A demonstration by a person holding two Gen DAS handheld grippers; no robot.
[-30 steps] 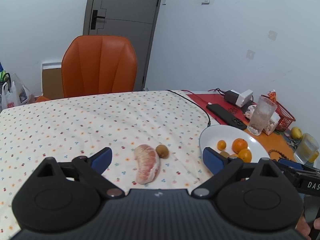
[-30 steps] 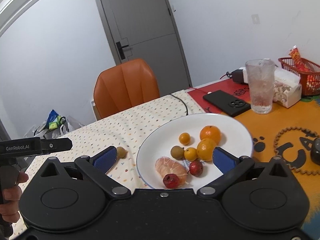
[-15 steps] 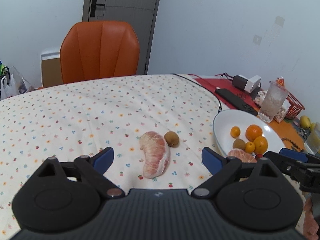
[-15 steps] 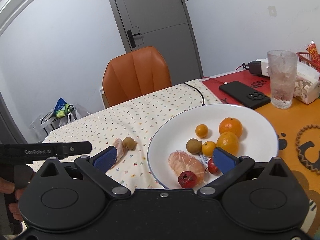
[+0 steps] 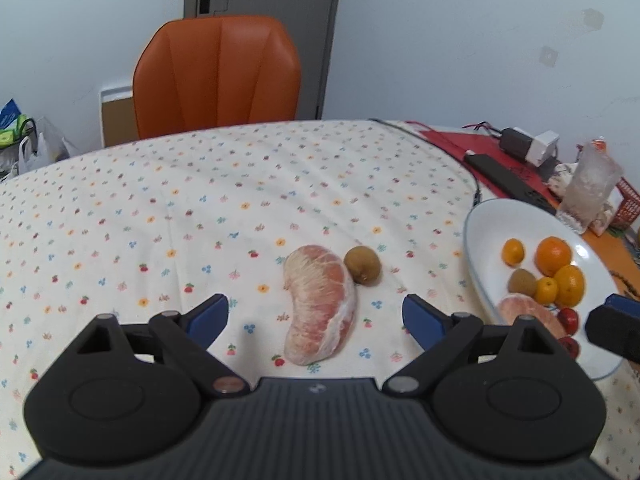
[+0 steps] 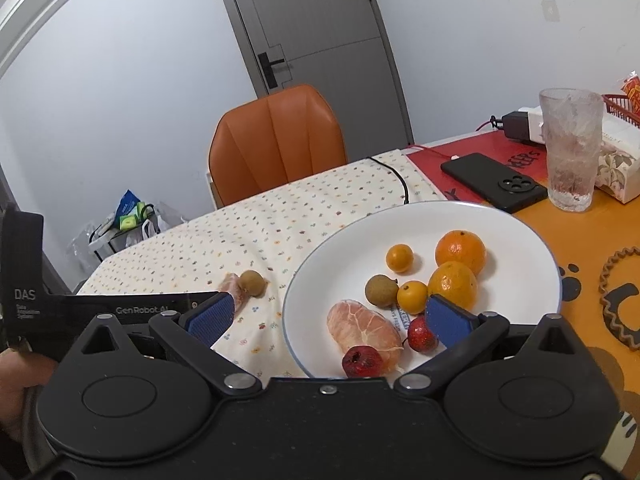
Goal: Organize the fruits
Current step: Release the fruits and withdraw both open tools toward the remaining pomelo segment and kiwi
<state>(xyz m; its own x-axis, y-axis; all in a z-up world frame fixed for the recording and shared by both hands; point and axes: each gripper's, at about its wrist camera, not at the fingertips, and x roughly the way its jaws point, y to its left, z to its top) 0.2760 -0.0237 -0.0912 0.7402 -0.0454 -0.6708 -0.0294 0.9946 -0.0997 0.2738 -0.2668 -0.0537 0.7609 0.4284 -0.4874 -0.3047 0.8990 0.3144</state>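
A peeled pomelo segment [image 5: 320, 304] and a small brown kiwi [image 5: 362, 265] lie side by side on the flowered tablecloth. My left gripper [image 5: 316, 318] is open and empty, its fingers on either side of the segment, just short of it. A white plate [image 6: 348, 240] holds another pomelo segment [image 6: 364, 330], oranges [image 6: 460, 253], a brown kiwi [image 6: 380, 290] and red fruits [image 6: 362, 361]. My right gripper [image 6: 330, 318] is open and empty over the plate's near edge. The loose segment and kiwi [image 6: 252, 282] show left of the plate.
An orange chair [image 5: 218, 76] stands behind the table. A black phone [image 6: 494, 182], a glass [image 6: 570, 148], a charger, a tissue box and a red basket [image 6: 624, 106] sit at the right. A black cable [image 6: 394, 176] crosses the cloth.
My left gripper has moved forward and down toward the loose pomelo segment, which now lies between the open fingers. My right gripper has drawn back slightly from the plate.
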